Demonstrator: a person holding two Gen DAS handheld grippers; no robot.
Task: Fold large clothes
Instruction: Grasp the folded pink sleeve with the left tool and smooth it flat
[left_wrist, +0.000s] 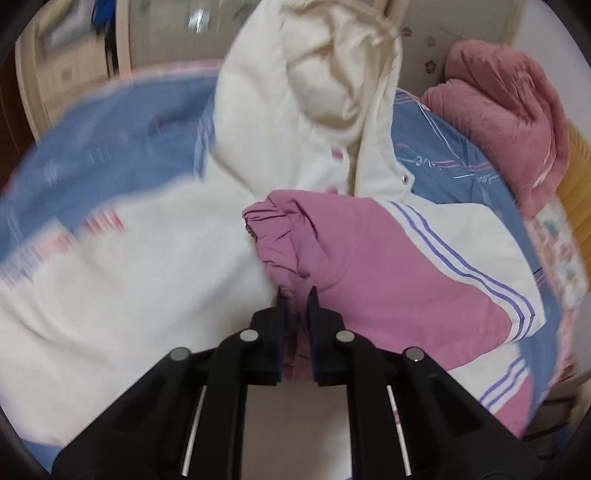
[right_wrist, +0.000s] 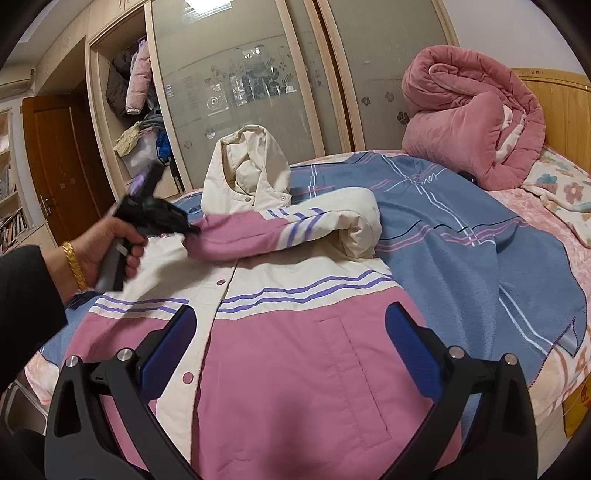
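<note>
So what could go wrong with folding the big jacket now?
1. The left tool pinches only the pink cuff of the sleeve. The puffy fabric might slip out before the sleeve lies flat across the jacket.
2. The right tool hangs open above the jacket front, pinning nothing, so pulling the sleeve could drag the whole jacket across the blue blanket.
3. The hood stands bunched up and may make the fold lumpy.

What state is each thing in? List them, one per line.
Left gripper: shut on the sleeve cuff.
Right gripper: open, holding nothing, above the jacket front.
Jacket: spread front-up on the bed, snapped closed.
Sleeve: folded across the chest.
Hood: propped upright.
Blue blanket: spread under the jacket.
Pink quilt: bundled by the headboard.
Wardrobe: open.
</note>
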